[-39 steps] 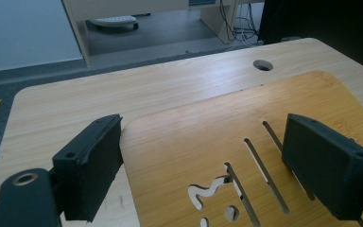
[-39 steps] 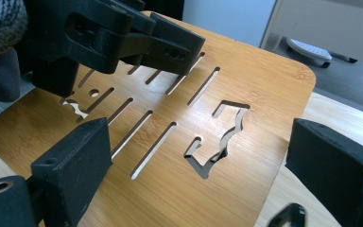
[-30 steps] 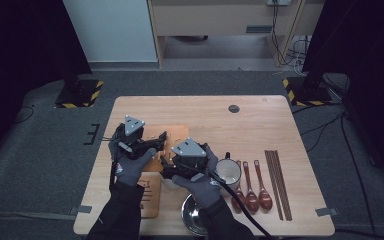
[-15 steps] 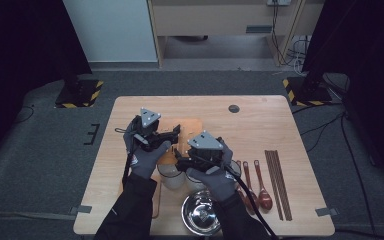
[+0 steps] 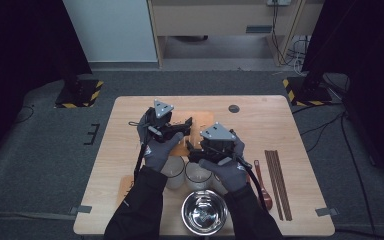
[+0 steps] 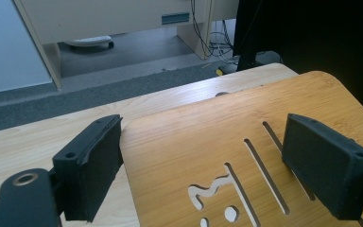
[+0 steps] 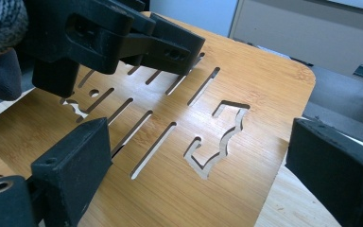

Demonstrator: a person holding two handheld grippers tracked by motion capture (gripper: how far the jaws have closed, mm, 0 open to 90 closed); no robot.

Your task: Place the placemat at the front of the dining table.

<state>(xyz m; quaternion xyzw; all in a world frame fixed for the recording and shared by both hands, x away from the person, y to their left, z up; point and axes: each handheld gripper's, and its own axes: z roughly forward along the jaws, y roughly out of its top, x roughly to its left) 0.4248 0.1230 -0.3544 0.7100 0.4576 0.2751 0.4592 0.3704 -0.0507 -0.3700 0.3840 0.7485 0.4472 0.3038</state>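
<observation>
Both grippers hover over the slotted orange-brown bamboo board [image 7: 179, 142] on the pale wooden table [image 5: 290, 125]: left gripper [image 6: 203, 165] spread wide, right gripper [image 7: 198, 179] likewise, neither pinching anything.

- High view dim, dark at both sides; pale wooden table [image 5: 290, 125] evenly lit from above.
- Shiny steel bowl [image 5: 205, 214] glints.
- Gripper views bright and sharp; slotted bamboo board [image 7: 246, 109] shows soft sheen, near jaws slightly blurred.

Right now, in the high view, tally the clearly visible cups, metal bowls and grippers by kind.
Cups: 2
Metal bowls: 1
Grippers: 2
Total: 5
</observation>
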